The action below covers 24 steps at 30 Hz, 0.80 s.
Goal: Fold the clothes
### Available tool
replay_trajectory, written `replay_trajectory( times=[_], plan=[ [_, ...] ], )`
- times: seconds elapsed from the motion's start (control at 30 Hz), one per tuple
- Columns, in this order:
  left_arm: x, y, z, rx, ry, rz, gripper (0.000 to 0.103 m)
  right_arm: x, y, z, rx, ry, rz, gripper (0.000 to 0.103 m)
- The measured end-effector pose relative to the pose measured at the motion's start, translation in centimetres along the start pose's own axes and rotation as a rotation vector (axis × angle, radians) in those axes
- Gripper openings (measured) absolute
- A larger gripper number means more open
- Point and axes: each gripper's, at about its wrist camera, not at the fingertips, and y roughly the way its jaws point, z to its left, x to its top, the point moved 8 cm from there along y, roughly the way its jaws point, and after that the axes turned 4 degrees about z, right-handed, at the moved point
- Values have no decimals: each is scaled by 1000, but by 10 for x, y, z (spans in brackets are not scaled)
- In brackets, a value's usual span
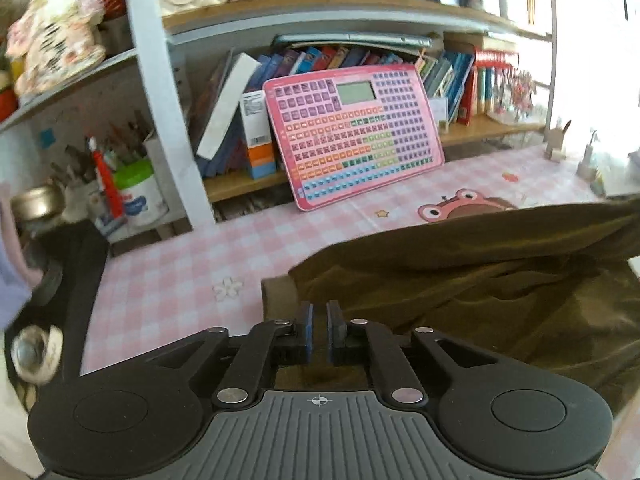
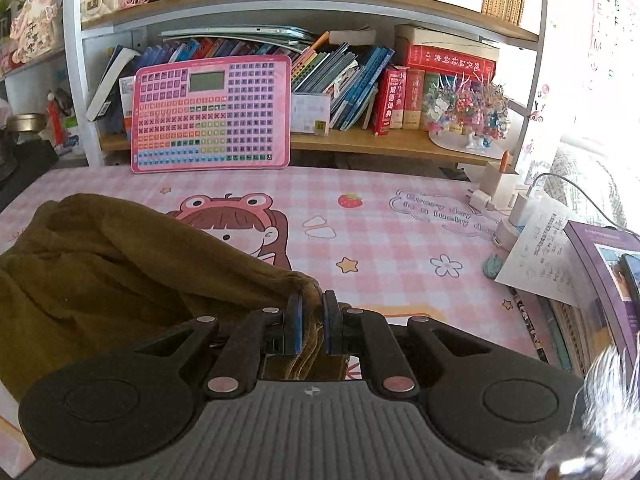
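Looking along the left gripper (image 1: 319, 330), its two blue-padded fingers stand a narrow slit apart, with olive-brown fabric showing below and behind the slit; whether the pads still press on any cloth cannot be told. The brown garment (image 1: 480, 280) lies bunched on the pink checked desk mat (image 1: 192, 264), filling the right half of this view, one fold raised in a ridge towards the right edge. At the back edge of the desk a pink keyboard toy (image 1: 352, 136) leans against a row of books (image 1: 320, 58) on the lower shelf.

From the right wrist, the right gripper (image 2: 312, 326) is clamped on a gathered edge of the same garment (image 2: 100, 264), cloth squeezed between the blue pads and hanging below them. The rest of the garment heaps towards the left edge of the desk. The mat's cartoon girl (image 2: 240, 224) is partly covered by it. A purple box (image 2: 604, 276) and a printed sheet (image 2: 540, 256) lie at the right edge.
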Motion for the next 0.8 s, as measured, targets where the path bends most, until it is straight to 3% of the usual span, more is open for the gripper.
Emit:
replay_trajectory(
  times=[0.17,0.5,0.67,0.8],
  plan=[
    [19,39,-11,-5,92,56,35,6,4,-5,22,-2,12,9],
    [48,139,-23,-18,257,221,37,21,33,-30,60,29,50,9],
    [48,169,-34,-109,412,312,37,29,42,-35,81,20,67,9],
    [45,185,-32,-180,404,379,37,34,52,-36,87,-10,82,9]
  ],
)
